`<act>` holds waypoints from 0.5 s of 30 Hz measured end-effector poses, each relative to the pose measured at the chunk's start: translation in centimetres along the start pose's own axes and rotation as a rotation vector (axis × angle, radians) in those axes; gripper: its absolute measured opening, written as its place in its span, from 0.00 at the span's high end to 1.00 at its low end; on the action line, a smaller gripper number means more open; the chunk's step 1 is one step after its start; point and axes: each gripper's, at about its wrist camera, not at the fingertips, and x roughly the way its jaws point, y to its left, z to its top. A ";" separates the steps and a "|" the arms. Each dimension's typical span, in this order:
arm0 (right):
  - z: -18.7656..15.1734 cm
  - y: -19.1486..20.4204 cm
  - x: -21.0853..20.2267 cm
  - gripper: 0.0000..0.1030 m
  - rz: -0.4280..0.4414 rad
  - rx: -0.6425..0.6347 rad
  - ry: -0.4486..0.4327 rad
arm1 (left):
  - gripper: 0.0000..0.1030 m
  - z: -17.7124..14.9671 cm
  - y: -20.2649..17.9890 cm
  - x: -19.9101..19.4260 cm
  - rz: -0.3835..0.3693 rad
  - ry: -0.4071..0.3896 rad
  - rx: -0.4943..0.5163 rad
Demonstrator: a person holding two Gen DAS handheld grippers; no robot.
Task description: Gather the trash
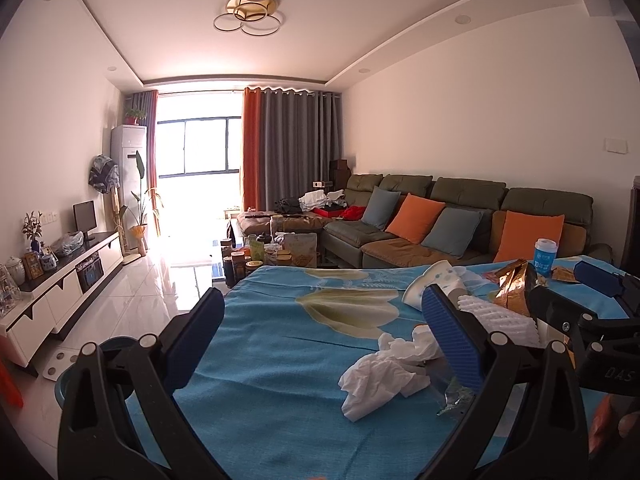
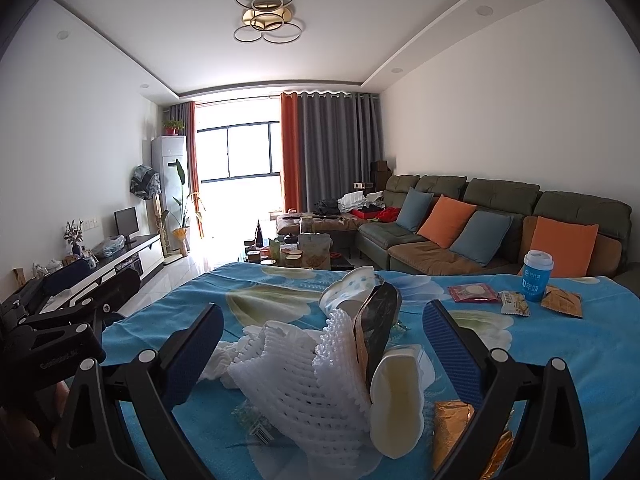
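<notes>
We hold the left hand-held gripper [image 1: 324,332] with its jaws spread wide over the worktop [image 1: 280,360], which has a blue flowered cloth, and nothing is between the pads. A crumpled white tissue [image 1: 384,376] lies on the cloth just beside its right finger. The right hand-held gripper [image 2: 324,344] is also spread apart, and between its fingers we see a pile of trash: a white foam net [image 2: 304,384], a dark shiny wrapper [image 2: 380,320] standing up, and a small white cup [image 2: 396,396] on its side. A golden wrapper [image 2: 452,428] lies near the right finger. Further back on the worktop stand a blue paper cup [image 2: 538,276] and some small snack packets [image 2: 516,304].
</notes>
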 end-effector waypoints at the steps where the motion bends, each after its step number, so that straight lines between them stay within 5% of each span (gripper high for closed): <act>1: 0.0 0.0 0.0 0.07 0.001 0.000 -0.001 | 0.06 0.0 0.0 0.0 -0.001 0.000 0.001; 15: -0.3 -0.1 0.3 0.07 0.001 0.004 -0.001 | 0.05 -0.1 -0.2 -0.8 -0.013 -0.005 0.003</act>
